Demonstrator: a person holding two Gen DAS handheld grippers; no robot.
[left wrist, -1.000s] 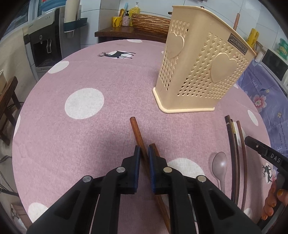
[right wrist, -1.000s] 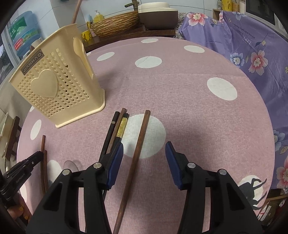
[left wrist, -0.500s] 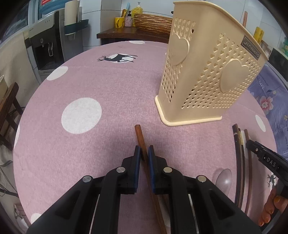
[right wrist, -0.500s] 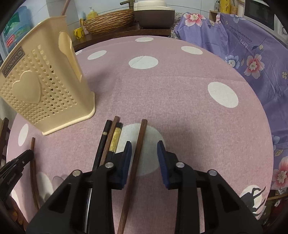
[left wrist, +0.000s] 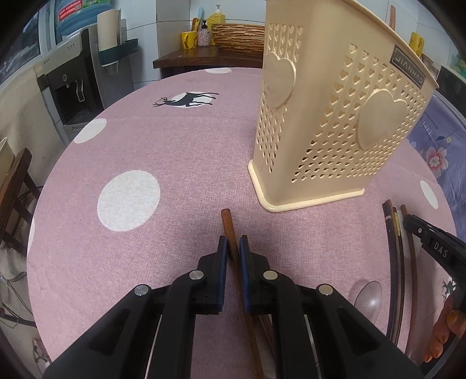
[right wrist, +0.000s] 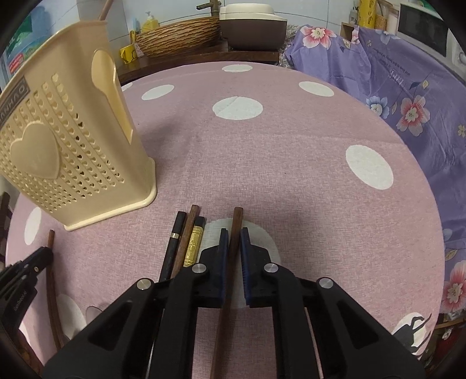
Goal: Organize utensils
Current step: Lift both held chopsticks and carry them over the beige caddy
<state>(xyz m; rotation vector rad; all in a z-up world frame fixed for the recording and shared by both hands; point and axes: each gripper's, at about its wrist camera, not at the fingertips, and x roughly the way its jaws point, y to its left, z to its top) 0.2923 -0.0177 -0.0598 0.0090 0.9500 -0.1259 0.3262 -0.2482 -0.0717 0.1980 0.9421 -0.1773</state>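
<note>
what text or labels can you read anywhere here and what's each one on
"JIANHAO", seen mirrored: dark label on the cream utensil holder.
"DAS": side of the right gripper, seen from the left wrist camera.
Water bottle label, the print on the purple floral cloth and the small print on the left gripper: too blurred to read.

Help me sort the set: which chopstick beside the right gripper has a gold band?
The black chopstick with the wide gold section, rightmost of the three, nearest the right gripper.

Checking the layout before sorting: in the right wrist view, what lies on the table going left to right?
Cream holder → lone brown chopstick → black chopstick → gold-banded chopstick → brown chopstick in the right gripper.
</note>
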